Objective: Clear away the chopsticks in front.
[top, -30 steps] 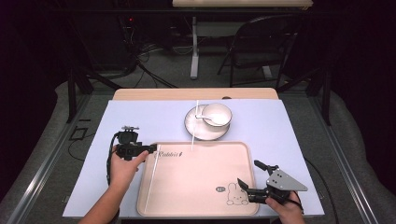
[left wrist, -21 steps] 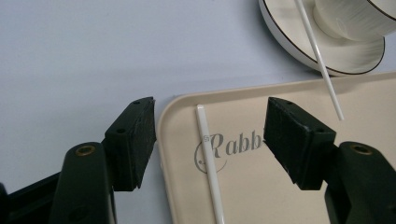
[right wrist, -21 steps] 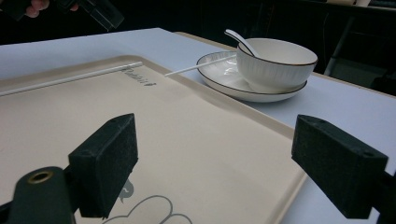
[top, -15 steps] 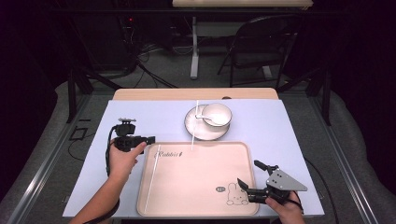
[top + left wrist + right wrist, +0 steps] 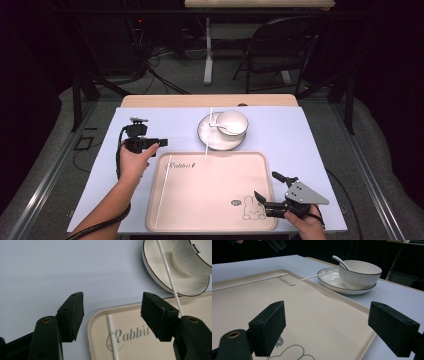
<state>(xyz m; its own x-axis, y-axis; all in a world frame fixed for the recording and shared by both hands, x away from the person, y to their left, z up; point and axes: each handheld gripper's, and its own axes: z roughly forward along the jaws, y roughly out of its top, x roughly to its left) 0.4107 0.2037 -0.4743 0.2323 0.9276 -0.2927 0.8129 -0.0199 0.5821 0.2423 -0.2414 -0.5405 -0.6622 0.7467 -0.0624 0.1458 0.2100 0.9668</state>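
Beige tray with grey rabbit print, white dark-rimmed bowl, black tools

- The bench, under a pale blue-grey cover, is standing in the middle of a dim room.
- Grey floor is stretching behind the bench, with black cables lying across it.
- A dark folding chair is standing beyond the bench's far right corner.
- A white table leg is rising behind the bench's far edge.

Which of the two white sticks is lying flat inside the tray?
The stick by the tray's left edge, running past the word Rabbit, lies wholly in the tray. The other stick leans on the plate, with just its tip at the tray's rim.
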